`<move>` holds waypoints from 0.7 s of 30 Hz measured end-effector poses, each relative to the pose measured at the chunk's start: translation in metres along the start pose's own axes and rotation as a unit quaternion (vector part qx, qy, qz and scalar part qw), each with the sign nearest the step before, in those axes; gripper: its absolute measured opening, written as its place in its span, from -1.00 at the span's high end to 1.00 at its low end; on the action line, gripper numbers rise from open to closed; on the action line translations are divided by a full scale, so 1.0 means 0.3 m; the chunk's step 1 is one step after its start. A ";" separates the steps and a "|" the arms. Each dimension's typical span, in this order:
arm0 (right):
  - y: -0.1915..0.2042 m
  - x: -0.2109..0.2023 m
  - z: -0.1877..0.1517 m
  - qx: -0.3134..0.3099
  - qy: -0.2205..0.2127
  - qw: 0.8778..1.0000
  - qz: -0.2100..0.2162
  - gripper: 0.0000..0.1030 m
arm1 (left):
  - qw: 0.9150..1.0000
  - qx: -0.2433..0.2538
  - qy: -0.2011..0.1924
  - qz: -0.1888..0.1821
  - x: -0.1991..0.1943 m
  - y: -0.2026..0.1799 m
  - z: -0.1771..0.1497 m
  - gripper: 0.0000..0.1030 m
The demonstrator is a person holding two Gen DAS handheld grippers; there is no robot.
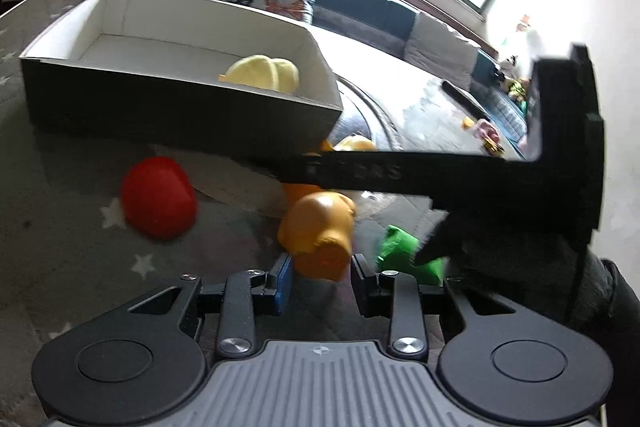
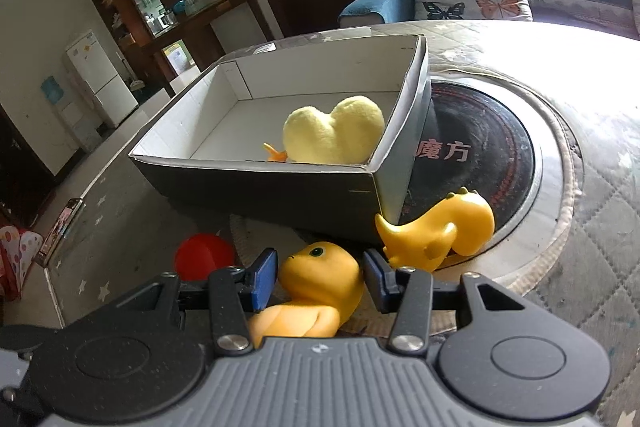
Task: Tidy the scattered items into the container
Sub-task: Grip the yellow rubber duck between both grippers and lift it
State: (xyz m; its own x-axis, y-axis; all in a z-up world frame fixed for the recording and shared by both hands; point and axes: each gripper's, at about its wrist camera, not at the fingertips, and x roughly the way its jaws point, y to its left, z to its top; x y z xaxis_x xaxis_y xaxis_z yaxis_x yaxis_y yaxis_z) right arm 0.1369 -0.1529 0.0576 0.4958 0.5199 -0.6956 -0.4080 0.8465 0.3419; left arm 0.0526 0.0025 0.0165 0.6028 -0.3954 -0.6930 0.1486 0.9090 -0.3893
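An orange toy figure (image 2: 320,279) was seen between the part-open pads of the right gripper (image 2: 320,277), apparently gripped for lifting into the box (image 2: 256,183) at twelve o'clock, while the left gripper (image 1: 322,277) was held part-open around another orange toy (image 1: 318,233), contact unclear.

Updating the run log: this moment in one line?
right claw: shut on orange dinosaur toy | left claw: straddling orange toy, grip unclear | box: yellow plush inside
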 end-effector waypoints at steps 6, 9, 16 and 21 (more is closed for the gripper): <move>0.010 -0.004 -0.003 0.008 -0.002 1.000 -0.014 0.09 | 1.000 -0.021 0.004 0.016 0.031 0.000 -0.004 0.32; 0.009 -0.009 -0.007 0.015 -0.004 1.000 -0.015 0.09 | 0.999 -0.027 0.000 0.020 0.028 0.004 -0.006 0.32; -0.004 -0.029 -0.027 0.018 -0.007 1.000 -0.021 0.10 | 0.999 -0.041 -0.003 0.010 0.020 0.026 -0.009 0.31; -0.008 -0.027 -0.037 0.014 -0.005 1.000 -0.019 0.10 | 0.999 -0.035 -0.005 0.006 0.013 0.026 -0.008 0.30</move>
State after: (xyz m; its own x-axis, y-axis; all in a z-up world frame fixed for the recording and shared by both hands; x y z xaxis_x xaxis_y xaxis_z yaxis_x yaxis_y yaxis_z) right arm 0.1252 -0.1604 0.0555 0.5188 0.4884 -0.7017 -0.3673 0.8685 0.3330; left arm 0.0542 0.0077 0.0093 0.6113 -0.3835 -0.6923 0.0860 0.9018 -0.4236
